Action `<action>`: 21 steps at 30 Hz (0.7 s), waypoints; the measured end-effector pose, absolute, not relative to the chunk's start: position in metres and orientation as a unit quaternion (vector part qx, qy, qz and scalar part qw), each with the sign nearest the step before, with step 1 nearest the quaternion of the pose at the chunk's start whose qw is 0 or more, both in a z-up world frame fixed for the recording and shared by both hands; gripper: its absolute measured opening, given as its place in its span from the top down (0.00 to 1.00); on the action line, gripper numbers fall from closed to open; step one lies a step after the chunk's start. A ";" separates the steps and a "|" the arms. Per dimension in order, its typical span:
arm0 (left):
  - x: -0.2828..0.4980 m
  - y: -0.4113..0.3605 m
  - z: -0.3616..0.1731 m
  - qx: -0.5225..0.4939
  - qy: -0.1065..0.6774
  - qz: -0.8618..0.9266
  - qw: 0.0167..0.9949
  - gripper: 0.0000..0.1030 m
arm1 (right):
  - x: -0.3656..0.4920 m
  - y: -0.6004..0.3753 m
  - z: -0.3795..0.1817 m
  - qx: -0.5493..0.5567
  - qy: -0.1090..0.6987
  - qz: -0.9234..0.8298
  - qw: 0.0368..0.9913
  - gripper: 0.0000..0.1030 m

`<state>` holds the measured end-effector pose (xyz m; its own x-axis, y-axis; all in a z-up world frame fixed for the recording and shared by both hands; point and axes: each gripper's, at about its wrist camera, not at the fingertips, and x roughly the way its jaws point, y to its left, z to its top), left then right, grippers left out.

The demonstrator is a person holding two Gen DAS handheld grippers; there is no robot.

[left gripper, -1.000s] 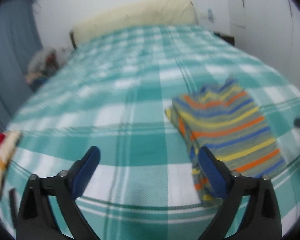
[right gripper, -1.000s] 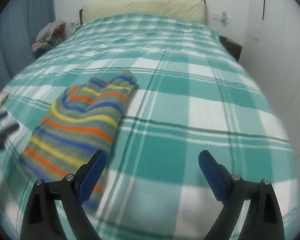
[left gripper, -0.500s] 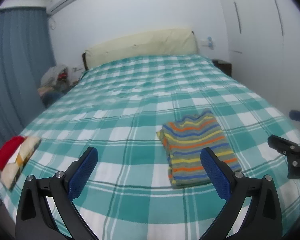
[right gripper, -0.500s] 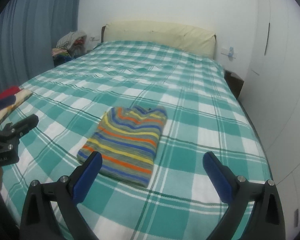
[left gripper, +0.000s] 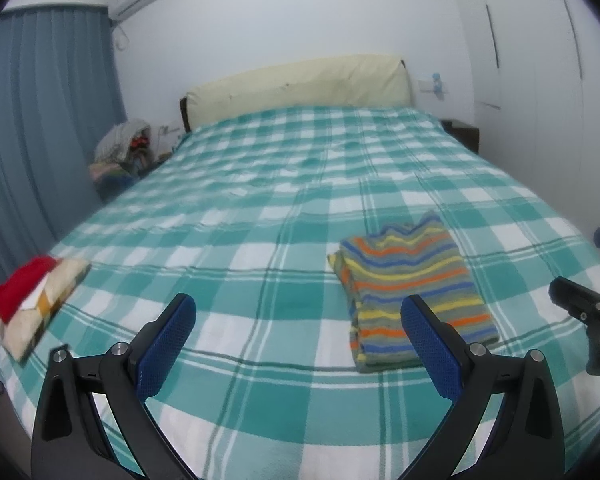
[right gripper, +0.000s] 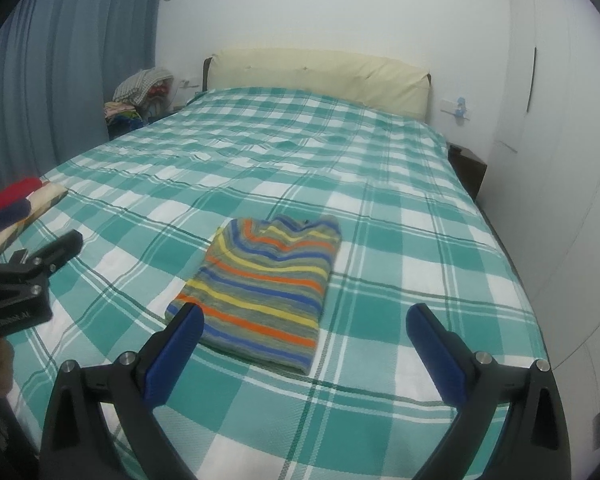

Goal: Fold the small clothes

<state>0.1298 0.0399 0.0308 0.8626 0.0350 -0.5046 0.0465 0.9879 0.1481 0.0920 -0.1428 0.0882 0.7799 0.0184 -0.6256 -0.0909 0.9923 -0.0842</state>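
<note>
A small striped garment (left gripper: pixel 410 288) (right gripper: pixel 266 286) in grey, orange, blue and yellow lies folded into a neat rectangle on the green-and-white checked bed (left gripper: pixel 260 208) (right gripper: pixel 400 184). My left gripper (left gripper: pixel 298 312) is open, held above the bed's near edge to the left of the garment, with nothing between its blue pads. My right gripper (right gripper: pixel 304 320) is open too, above the near edge, and the garment's near end shows between its fingers without touching them. Each gripper shows at the edge of the other's view.
A folded stack of red and cream clothes (left gripper: pixel 32 304) (right gripper: pixel 18 204) lies at the bed's left edge. A heap of laundry (left gripper: pixel 124 148) (right gripper: pixel 140 92) sits beside the cream headboard (left gripper: pixel 300 84). Blue curtains hang at the left; white wardrobe doors (right gripper: pixel 560 120) stand at the right.
Both grippers have drawn back and risen from the striped garment, which now looks smaller and lies flat and folded on the bed. More of the room shows.
</note>
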 end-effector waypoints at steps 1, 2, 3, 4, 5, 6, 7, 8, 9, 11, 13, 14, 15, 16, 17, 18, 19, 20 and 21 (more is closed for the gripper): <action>0.133 0.040 0.026 0.075 0.271 -0.005 0.960 0.00 | 0.092 -0.142 0.086 -0.055 0.331 0.030 0.942 0.03; 0.135 0.040 0.022 0.074 0.278 -0.008 0.958 0.00 | 0.092 -0.141 0.083 -0.055 0.331 0.031 0.941 0.03; 0.137 0.040 0.018 0.073 0.286 -0.011 0.955 0.00 | 0.092 -0.141 0.081 -0.055 0.333 0.031 0.941 0.03; 0.138 0.039 0.014 0.073 0.291 -0.014 0.954 0.00 | 0.092 -0.141 0.079 -0.054 0.335 0.033 0.940 0.03; 0.138 0.037 0.012 0.076 0.293 -0.015 0.953 0.00 | 0.093 -0.141 0.075 -0.052 0.339 0.036 0.938 0.03; 0.137 0.036 0.010 0.078 0.294 -0.015 0.953 0.00 | 0.092 -0.140 0.071 -0.052 0.343 0.037 0.937 0.02; 0.136 0.034 0.008 0.082 0.294 -0.019 0.952 0.00 | 0.093 -0.140 0.067 -0.053 0.349 0.039 0.935 0.02; 0.134 0.032 0.007 0.083 0.295 -0.024 0.952 0.00 | 0.092 -0.139 0.063 -0.053 0.353 0.043 0.933 0.03; 0.133 0.031 0.008 0.083 0.296 -0.028 0.951 0.00 | 0.092 -0.139 0.060 -0.055 0.359 0.043 0.931 0.03; 0.129 0.029 0.008 0.083 0.297 -0.037 0.951 0.00 | 0.092 -0.139 0.054 -0.059 0.368 0.041 0.927 0.03; 0.127 0.029 0.009 0.080 0.299 -0.042 0.950 0.00 | 0.090 -0.140 0.050 -0.054 0.373 0.046 0.925 0.02; 0.127 0.029 0.010 0.077 0.301 -0.044 0.949 0.00 | 0.090 -0.142 0.049 -0.046 0.377 0.050 0.924 0.03; 0.127 0.029 0.010 0.075 0.303 -0.044 0.949 0.00 | 0.090 -0.143 0.048 -0.040 0.380 0.053 0.923 0.03; 0.126 0.029 0.010 0.073 0.304 -0.043 0.949 0.00 | 0.090 -0.144 0.047 -0.036 0.382 0.054 0.922 0.02; 0.126 0.029 0.010 0.073 0.305 -0.040 0.949 0.00 | 0.090 -0.144 0.047 -0.034 0.383 0.054 0.921 0.03; 0.126 0.028 0.010 0.075 0.305 -0.036 0.949 0.00 | 0.090 -0.143 0.047 -0.033 0.384 0.053 0.921 0.03; 0.125 0.027 0.010 0.080 0.305 -0.029 0.949 0.00 | 0.090 -0.143 0.046 -0.034 0.385 0.052 0.921 0.03; 0.125 0.027 0.009 0.083 0.304 -0.024 0.949 0.00 | 0.090 -0.143 0.046 -0.034 0.386 0.050 0.921 0.03; 0.124 0.026 0.009 0.087 0.303 -0.017 0.949 0.00 | 0.090 -0.142 0.046 -0.034 0.387 0.049 0.920 0.03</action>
